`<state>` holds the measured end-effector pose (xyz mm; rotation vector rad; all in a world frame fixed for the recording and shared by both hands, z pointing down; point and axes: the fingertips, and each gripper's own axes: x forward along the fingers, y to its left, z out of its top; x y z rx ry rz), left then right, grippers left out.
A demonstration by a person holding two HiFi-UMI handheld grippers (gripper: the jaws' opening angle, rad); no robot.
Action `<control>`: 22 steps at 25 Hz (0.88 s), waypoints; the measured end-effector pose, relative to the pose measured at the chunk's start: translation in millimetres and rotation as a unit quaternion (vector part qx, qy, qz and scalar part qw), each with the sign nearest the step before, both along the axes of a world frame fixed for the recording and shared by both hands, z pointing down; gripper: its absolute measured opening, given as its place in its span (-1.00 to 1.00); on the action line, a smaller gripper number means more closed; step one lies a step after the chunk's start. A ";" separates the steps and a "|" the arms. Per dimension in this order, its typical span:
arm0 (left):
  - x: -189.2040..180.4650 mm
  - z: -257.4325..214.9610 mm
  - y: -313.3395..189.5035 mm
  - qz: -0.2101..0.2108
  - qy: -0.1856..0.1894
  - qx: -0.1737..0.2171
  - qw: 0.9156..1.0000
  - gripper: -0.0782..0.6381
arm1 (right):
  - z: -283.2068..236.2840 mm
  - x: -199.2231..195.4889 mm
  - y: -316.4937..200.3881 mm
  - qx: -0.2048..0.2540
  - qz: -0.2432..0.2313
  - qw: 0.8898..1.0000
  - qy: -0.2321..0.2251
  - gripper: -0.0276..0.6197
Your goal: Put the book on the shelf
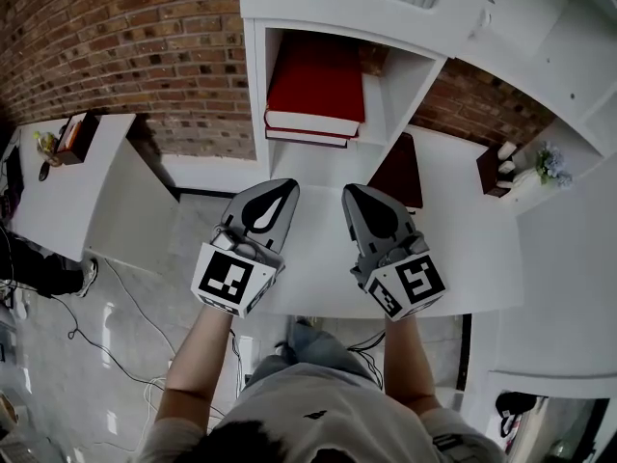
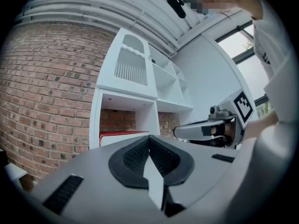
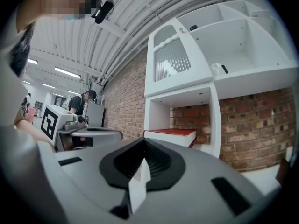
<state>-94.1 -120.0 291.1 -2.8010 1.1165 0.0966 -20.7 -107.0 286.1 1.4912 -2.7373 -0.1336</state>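
Observation:
A red book [image 1: 315, 85] lies flat on top of another book inside the white shelf cubby [image 1: 424, 73]; it also shows as the red book [image 2: 122, 134] and the red book [image 3: 170, 133] in the gripper views. A dark red book [image 1: 397, 172] lies on the white table to the right of the cubby. My left gripper [image 1: 287, 185] and right gripper [image 1: 353, 191] hover side by side over the table in front of the cubby, apart from the books. Both are shut with nothing between the jaws: left gripper [image 2: 149, 137], right gripper [image 3: 142, 139].
The white table [image 1: 318, 278] runs under both grippers, its front edge near the person's body. A brick wall [image 1: 145, 56] stands behind. A small side shelf [image 1: 72, 138] is at the left, flowers [image 1: 551, 164] at the right, and cables [image 1: 116, 355] on the floor.

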 end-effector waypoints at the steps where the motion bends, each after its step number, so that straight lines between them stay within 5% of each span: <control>1: 1.7 -0.5 5.8 0.004 0.001 -0.001 1.000 -0.74 | -1.0 -1.8 5.3 0.001 -0.002 1.000 -0.001 -0.89; 22: 18.7 -5.1 87.3 0.041 0.018 -0.012 0.999 -0.74 | -4.3 -29.6 87.7 0.011 -0.046 0.999 -0.003 -0.89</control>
